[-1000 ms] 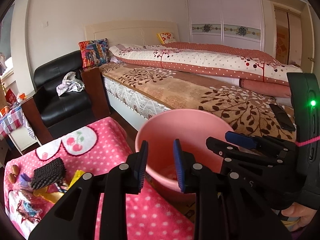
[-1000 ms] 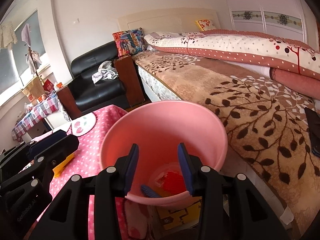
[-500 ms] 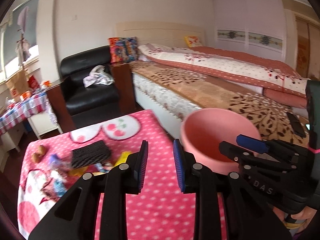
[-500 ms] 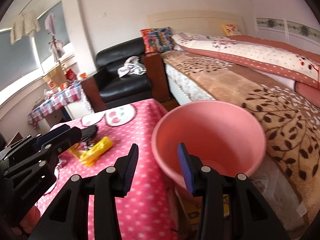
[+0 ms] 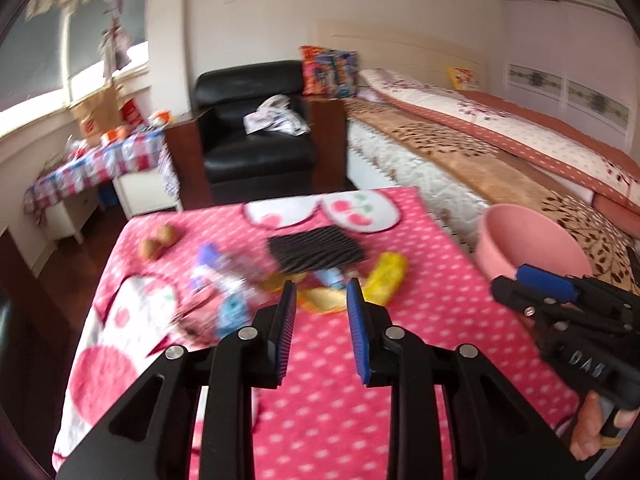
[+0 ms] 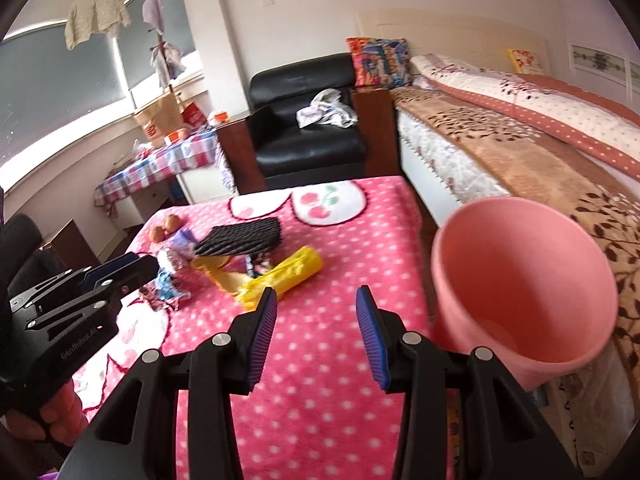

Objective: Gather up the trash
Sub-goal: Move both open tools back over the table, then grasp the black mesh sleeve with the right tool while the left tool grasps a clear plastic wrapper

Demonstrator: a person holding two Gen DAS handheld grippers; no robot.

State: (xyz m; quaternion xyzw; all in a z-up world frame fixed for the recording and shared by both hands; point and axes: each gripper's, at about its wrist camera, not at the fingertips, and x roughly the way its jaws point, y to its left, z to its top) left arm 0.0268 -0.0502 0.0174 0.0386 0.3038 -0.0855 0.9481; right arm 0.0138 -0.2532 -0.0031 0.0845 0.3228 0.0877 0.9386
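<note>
Ahead of me, a black armchair [image 6: 308, 128] holds crumpled cloth [image 6: 326, 110]. A bed [image 6: 520, 128] runs right; a checked side table [image 6: 160, 164] left, with what may be snack packets.

You have a hot-pink blanket [image 6: 320, 360] dotted white with cherry patches, a plain salmon-pink bucket [image 6: 520, 280], a yellow wrapper [image 6: 280, 276] and a black ribbed sleeve [image 6: 240, 240]. Black armchair [image 6: 308, 136]; brown leaf-print bedspread [image 6: 500, 152].

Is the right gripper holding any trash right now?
No. The right gripper is open and empty above the pink tablecloth; the yellow wrapper lies ahead.
</note>
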